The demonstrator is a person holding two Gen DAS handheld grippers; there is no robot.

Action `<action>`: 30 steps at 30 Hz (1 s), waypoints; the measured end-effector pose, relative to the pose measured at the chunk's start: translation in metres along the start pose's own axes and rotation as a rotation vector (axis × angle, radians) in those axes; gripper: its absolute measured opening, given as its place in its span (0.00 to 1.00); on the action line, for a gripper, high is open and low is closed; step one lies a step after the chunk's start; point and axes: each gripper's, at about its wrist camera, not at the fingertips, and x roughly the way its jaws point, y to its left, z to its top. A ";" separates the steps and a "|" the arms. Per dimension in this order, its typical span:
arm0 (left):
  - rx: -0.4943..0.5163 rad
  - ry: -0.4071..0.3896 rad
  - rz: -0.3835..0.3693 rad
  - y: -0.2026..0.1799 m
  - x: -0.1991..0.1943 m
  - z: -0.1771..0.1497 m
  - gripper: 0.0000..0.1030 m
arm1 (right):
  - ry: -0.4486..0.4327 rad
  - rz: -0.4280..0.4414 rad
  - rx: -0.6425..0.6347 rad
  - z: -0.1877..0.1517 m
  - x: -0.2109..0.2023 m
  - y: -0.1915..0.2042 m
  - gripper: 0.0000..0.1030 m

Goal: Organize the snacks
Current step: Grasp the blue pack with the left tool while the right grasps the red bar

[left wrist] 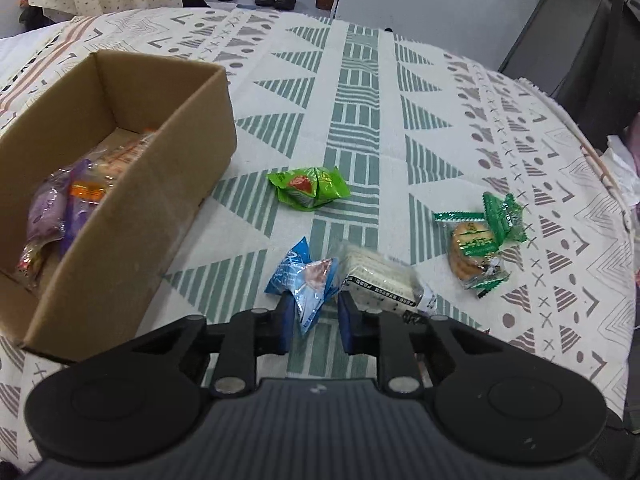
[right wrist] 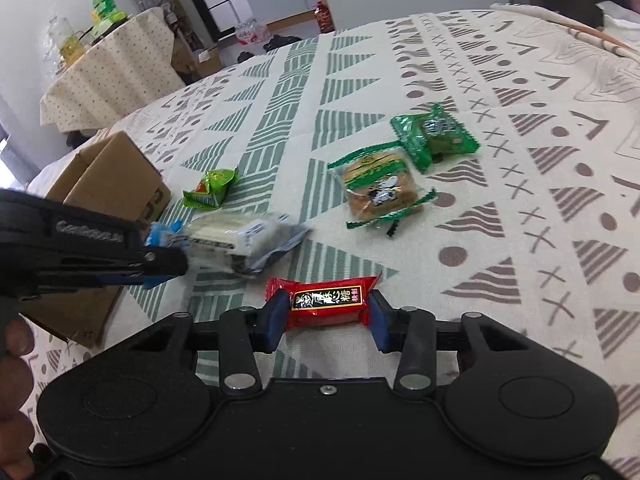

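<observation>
Patterned tablecloth (left wrist: 360, 92): my left gripper (left wrist: 313, 322) clamps blue packet (left wrist: 304, 284); right gripper (right wrist: 328, 320) grips red candy (right wrist: 326, 300).

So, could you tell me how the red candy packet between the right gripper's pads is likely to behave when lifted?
The red candy packet looks small and blocky, so it is probably light and fairly stiff. Its glossy wrapper could be slippery against the right gripper. The crimped ends would likely crumple.

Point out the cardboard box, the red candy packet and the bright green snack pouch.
cardboard box (left wrist: 132, 240), left wrist view, outer side wall.
red candy packet (right wrist: 326, 302), right wrist view, label middle.
bright green snack pouch (left wrist: 308, 188), left wrist view, centre.
</observation>
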 end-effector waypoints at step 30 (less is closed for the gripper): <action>-0.041 0.155 -0.015 0.022 -0.003 -0.033 0.40 | -0.091 -0.014 0.067 -0.001 -0.044 0.002 0.40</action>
